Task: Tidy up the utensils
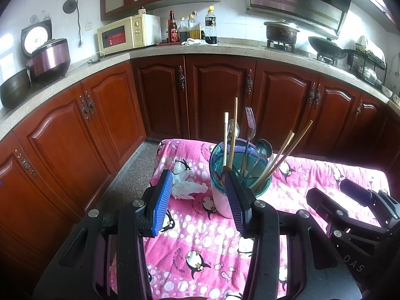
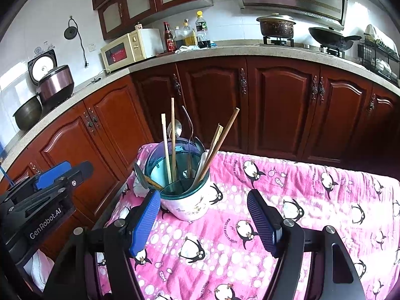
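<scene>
The left tool [image 1: 200,200] sits closest to its camera, with its two blue pads [image 1: 161,202] spread wide and nothing between them. The right tool [image 2: 203,217] is also wide open and holds nothing.

Past them is a big kitchen. Red-brown cabinets [image 1: 220,95] run under a long speckled counter [image 1: 225,47]. On that counter stand a cream microwave [image 1: 122,35], a rice cooker [image 1: 48,58] with its lid up, some bottles [image 1: 192,27], a pot [image 1: 281,32] and a dark wok [image 1: 327,47].

The surface [image 2: 287,200] is covered by a pink cloth with penguins on it. The utensil holder [image 2: 183,187] stands on the cloth (white at the bottom, see-through teal at the top). It holds chopsticks [image 2: 172,137], a fork [image 1: 250,125] and spoons [image 2: 176,127], all standing up and leaning.

The left tool points at the holder from the left side, with its right pad just in front of the cup. The right tool points forward with the holder close to its left pad.

A crumpled white thing [image 1: 187,183] lies left of the holder; I cannot tell what it is. The holder's base is partly hidden by the left tool's pad in the left view.
</scene>
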### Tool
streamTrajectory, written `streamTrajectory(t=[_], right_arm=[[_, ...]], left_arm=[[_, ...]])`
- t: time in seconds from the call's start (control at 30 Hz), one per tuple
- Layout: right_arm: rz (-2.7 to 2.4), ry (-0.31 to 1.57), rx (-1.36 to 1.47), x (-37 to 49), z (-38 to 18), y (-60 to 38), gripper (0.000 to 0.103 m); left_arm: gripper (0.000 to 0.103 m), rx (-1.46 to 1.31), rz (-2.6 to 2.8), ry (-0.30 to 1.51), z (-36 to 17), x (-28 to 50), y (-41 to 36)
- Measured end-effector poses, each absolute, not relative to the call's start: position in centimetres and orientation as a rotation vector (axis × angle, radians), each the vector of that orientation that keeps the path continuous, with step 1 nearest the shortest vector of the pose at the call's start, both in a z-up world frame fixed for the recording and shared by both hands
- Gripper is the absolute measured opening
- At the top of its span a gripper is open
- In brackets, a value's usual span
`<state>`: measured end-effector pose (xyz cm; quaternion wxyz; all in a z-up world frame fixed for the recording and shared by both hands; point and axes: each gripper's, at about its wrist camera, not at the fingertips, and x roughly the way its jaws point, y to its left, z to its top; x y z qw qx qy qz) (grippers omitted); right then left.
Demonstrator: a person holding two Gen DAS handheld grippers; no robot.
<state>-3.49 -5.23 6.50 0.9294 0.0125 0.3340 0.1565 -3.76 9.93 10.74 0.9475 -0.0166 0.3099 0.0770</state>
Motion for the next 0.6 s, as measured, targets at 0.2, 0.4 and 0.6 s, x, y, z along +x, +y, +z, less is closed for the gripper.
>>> streamTrajectory(t=[0.2,0.4,0.6], right_arm=[[0.322,0.686,0.023,-3.53,6.35,-5.08,0.070],[0.324,0.693,0.028,-3.38,6.06,-5.21,0.070],[0.320,0.693,0.037,-3.30,5.95,-5.51,0.070]], left_arm=[[0.043,-0.033,0.157,0.633,10.50,-3.73,9.74],[0.043,-0.035,0.156,0.641,10.25,-3.55,9.57],[0.043,-0.033,0.150,0.643,10.06,-3.48,9.35]])
